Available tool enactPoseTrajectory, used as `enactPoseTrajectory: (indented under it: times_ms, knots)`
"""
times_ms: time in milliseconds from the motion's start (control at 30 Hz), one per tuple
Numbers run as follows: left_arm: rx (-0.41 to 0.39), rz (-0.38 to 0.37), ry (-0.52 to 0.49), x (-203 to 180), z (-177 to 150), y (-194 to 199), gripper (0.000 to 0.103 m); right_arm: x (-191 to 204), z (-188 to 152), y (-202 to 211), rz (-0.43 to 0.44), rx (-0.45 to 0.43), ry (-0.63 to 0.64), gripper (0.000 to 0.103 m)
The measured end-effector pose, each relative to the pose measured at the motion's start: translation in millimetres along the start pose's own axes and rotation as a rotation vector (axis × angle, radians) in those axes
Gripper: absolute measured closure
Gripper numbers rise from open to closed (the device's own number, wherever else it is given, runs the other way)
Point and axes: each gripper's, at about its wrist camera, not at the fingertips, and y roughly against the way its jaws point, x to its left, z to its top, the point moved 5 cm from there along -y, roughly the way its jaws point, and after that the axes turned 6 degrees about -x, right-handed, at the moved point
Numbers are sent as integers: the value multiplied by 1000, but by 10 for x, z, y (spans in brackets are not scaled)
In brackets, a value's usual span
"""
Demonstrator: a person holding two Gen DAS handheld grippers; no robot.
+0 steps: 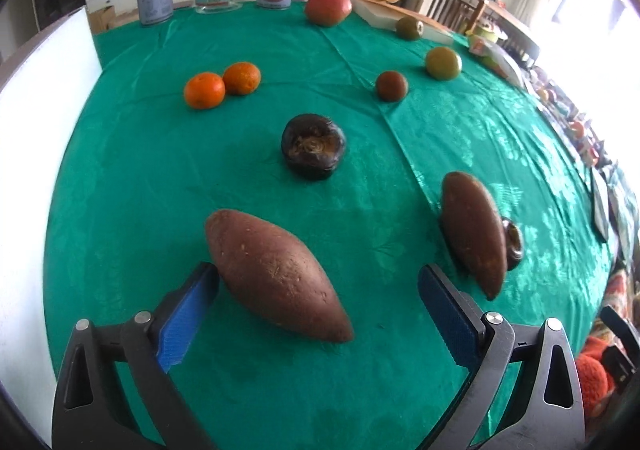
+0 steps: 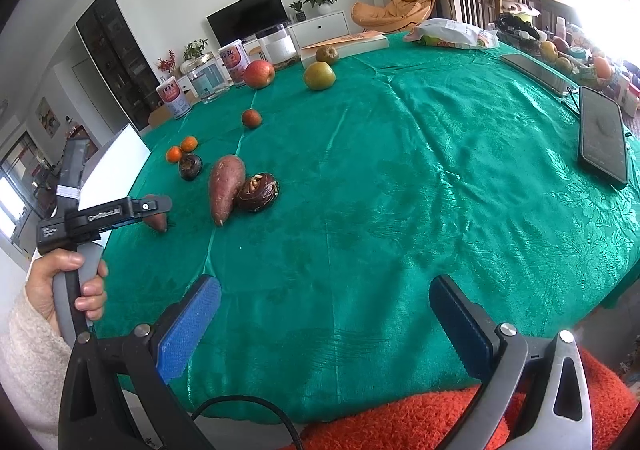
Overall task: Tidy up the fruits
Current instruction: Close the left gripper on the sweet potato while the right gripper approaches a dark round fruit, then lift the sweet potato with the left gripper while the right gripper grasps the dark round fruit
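The table is wearing a shiny green patterned cloth and is carrying all the produce. The near sweet potato is lying diagonally between the fingers of the left gripper; its skin is reddish brown, dull and lightly pitted, and both ends are tapering to points. The left jaws are standing wide apart, with the left blue pad sitting just beside the potato's upper end, contact uncertain. A second sweet potato is lying to the right, leaning against a dark water chestnut. A red apple is resting at the far edge, near the cans. Two greenish round fruits are sitting right of centre. Another dark water chestnut is sitting mid-table. Two oranges are touching at the left. The right gripper is hovering over bare cloth, jaws apart, holding nothing.
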Motion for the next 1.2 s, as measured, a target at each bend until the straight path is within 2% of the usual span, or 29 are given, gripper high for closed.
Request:
enactPoseTrajectory:
  times_ms: [100,133,233,333,433,500,567,600,633,700,767,833,867,900,1033,1200]
  knots:
    - [-4,99,-21,120,-11,-14,11,-30,2,16,4,-7,-13,0]
    - [2,112,-13,187,-23,-5,11,-40,3,14,9,-5,-18,0]
    - [-1,82,37,358,-32,50,11,-40,2,-12,21,8,-25,0]
    - [3,60,23,389,-38,74,13,-30,-5,-29,27,16,-25,0]
    - [-5,43,-5,308,-12,56,23,-65,-11,-31,56,22,-56,0]
    - [-20,14,-3,257,8,59,39,-124,-12,-26,92,21,-102,0]
    - [-26,-5,-1,224,23,59,50,-187,2,-19,132,29,-158,0]
    - [-30,-5,-7,212,34,54,51,-185,59,-38,161,39,-167,0]
    - [-34,-6,-18,201,42,48,52,-129,162,-61,178,45,-124,0]
    - [-39,-9,-35,185,42,48,53,110,417,-121,172,7,130,0]
    - [-36,-15,-38,186,20,65,54,321,502,-423,138,89,369,0]
    - [-30,-32,-27,214,-22,93,56,448,506,-769,132,173,476,13]
    - [-30,-41,-15,236,-43,117,56,516,490,-912,146,198,510,34]
    - [-26,-49,-1,265,-66,138,56,578,475,-1040,156,213,536,45]
    - [-18,-63,14,331,-138,214,56,720,429,-1398,203,237,571,45]
    - [-26,-55,-34,288,-171,226,56,800,486,-1565,238,219,566,46]
